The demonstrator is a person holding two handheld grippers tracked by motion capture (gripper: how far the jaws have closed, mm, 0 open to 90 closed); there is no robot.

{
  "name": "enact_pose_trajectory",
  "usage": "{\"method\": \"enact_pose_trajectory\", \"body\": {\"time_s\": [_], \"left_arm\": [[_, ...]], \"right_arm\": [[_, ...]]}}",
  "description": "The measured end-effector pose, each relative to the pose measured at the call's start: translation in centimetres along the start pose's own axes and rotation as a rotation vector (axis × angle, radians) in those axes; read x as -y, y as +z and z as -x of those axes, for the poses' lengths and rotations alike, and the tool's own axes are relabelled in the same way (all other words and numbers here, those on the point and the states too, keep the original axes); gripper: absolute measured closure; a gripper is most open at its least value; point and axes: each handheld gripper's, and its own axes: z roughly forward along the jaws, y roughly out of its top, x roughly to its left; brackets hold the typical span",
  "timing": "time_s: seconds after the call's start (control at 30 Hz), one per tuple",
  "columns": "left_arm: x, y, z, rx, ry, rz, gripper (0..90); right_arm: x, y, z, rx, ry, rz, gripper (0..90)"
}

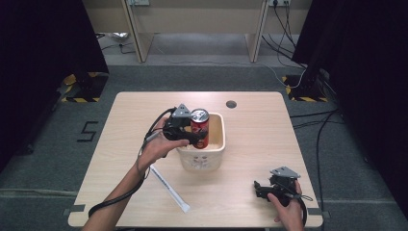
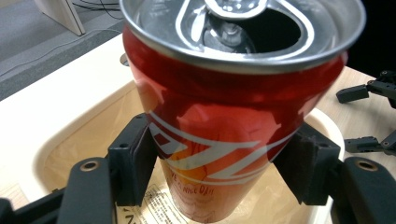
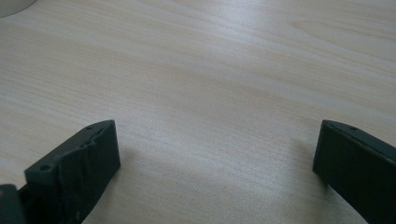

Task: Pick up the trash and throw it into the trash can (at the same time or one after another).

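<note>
Two handheld tongs work over a pale wooden table (image 1: 250, 139) at the centre of the high view. The left tongs (image 1: 188, 129), held in a person's left hand (image 1: 156, 149), are clamped on a red drink can (image 1: 199, 127), one black jaw pressed to each side of its body. The can stands upright, its opened silver top facing up, its lower part inside a cream tub (image 1: 219, 144) at mid-table. In the left gripper view the red drink can (image 2: 233, 116) looms large, with the cream tub (image 2: 70, 140) rim behind it and printed paper lying at the bottom of the tub.

At the lower right of the high view, the right tongs (image 1: 260, 188) rest low over the table near its front edge, held by the right hand (image 1: 288, 211). In the right gripper view their jaws stand wide apart with bare wood between them. A long white wrapped stick (image 1: 169, 188) lies slantwise on the table at lower centre-left, in front of the tub. A small dark round hole (image 1: 231, 104) marks the far side of the table.
</note>
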Motion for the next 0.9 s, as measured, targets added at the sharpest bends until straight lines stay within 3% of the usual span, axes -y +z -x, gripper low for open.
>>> {"method": "enact_pose_trajectory", "body": {"time_s": [0.23,0.5,0.9], "left_arm": [[0.4,0.2,-0.1,0.006,-0.003,-0.008,33.1],[0.2,-0.4,-0.2,0.001,-0.021,0.021,19.5],[0.0,-1.6,-0.1,-0.002,-0.022,0.034,17.0]], "right_arm": [[0.0,0.0,0.0,0.0,0.0,0.0,0.7],[0.0,0.0,0.0,-0.001,-0.002,0.0,0.6],[0.0,0.0,0.0,-0.001,-0.002,-0.001,0.6]]}}
